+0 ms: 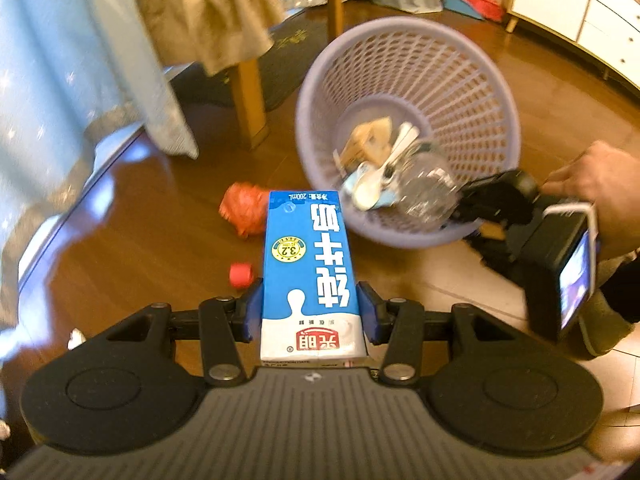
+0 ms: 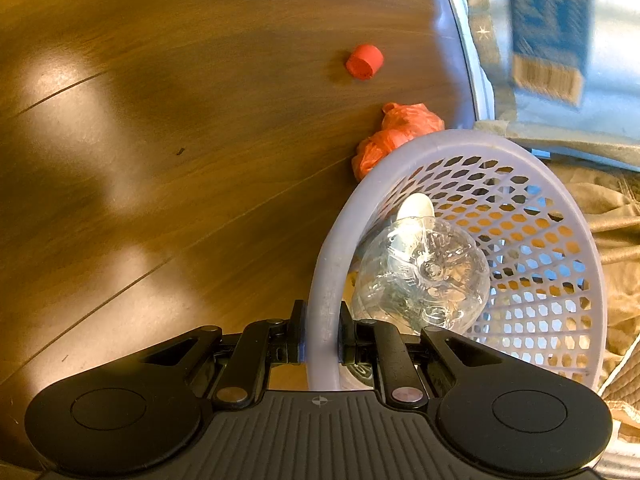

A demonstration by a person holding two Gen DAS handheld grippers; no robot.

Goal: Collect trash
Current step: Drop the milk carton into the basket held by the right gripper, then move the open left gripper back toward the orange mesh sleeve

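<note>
Closest to us in the left wrist view, our left hand-held gripper (image 1: 310,312) pinches a blue-and-white milk carton (image 1: 308,276) between its blue pads, the carton standing lengthwise away from the camera with its print upside down to us. Beyond it, on the dark wooden floor (image 1: 140,240), lie a crumpled orange-red bag (image 1: 244,210) and a small red cap (image 1: 241,274), the cap just beside the carton's left edge in the view.

Our right hand-held gripper (image 2: 322,338) is pressed together on the rim of the lavender basket (image 2: 332,280), one finger outside the wall and one inside. The basket is tilted, its mouth turned toward the left camera. Inside it we see a clear crushed plastic bottle (image 2: 422,276) near the gripped rim, a white plastic spoon (image 1: 394,152), a tan cardboard piece (image 1: 370,136) and some pale wrappers. In the left view a hand (image 1: 600,184) holds the right device, which carries a small lit screen (image 1: 576,280).

From the right wrist view the orange-red bag touches the basket's outer wall, the red cap lies well apart from it on the floor, and the carton shows blurred at the upper right. A wooden table leg (image 1: 250,92) and beige cloth (image 1: 212,12) stand behind, pale blue fabric (image 1: 60,60) to the left.
</note>
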